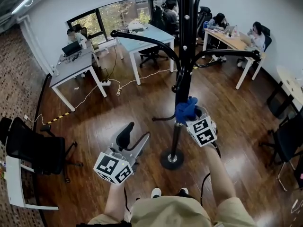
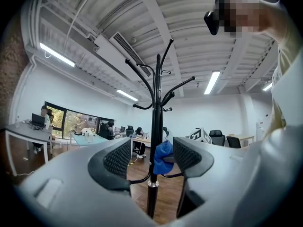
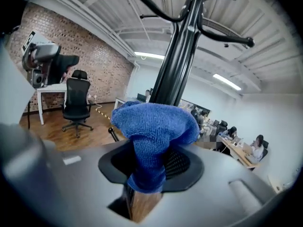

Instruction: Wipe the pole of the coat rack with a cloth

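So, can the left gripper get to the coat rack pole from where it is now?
Probably yes: the left gripper is open and empty, the pole stands straight ahead, and nothing lies between them.

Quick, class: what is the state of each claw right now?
Left claw: open, empty.
Right claw: shut on the blue microfibre cloth.

A dark wooden floor (image 1: 142,103) runs between white walls (image 1: 71,4) and one brick wall (image 3: 94,60). Windows (image 1: 118,13) show green trees behind desks (image 1: 73,67) where people sit. A black office chair (image 1: 33,150) stands at the left, and strip lights (image 2: 57,55) glow on the ribbed ceiling (image 2: 189,41).
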Demonstrator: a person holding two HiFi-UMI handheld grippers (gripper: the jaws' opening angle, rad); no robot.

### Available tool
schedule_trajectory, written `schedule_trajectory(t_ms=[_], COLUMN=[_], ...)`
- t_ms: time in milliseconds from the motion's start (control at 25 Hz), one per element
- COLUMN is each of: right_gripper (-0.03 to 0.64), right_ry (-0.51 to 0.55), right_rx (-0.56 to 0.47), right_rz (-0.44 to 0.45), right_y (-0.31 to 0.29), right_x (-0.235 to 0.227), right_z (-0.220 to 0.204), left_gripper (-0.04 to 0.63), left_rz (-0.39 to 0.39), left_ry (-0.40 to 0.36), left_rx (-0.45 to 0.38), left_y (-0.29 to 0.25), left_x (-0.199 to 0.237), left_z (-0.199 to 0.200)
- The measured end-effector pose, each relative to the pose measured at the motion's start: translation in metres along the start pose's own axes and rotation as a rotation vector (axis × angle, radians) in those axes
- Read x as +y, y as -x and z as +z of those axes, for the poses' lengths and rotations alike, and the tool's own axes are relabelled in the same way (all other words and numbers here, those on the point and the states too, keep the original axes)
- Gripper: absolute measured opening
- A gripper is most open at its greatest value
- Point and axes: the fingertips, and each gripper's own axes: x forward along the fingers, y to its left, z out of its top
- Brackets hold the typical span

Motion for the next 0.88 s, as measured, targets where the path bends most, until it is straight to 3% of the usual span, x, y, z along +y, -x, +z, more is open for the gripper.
schedule_trajectory(t_ms=[240,560,720,880], right_gripper=[0.144,0.144,0.144,0.144], right_ry=[-0.053,-0.059,-0.018,0.213], right_rx=[0.081,0.134,0.052,-0.094], right_rz=[0.017,0.022,-0.041,-0.176], right_y=[-0.020,-0.018,0.017,0.053], right_x=[0.012,0.013,0.020,0.026], right_z=[-0.038,-0.048,0.004,0.099], left_gripper=[0.253,0.253,0.253,0.253], left_rz=[-0.009,-0.023,-0.020,-0.015], left_ry=[0.034,0.047,0.050,0.046], left_rx=[-0.007,-0.025,-0.034,-0.043], left_y=[0.003,0.002,0.006,0.013], left_x=[0.001,0.004,0.009,0.018], left_z=[-0.012,-0.008,-0.005,-0.001])
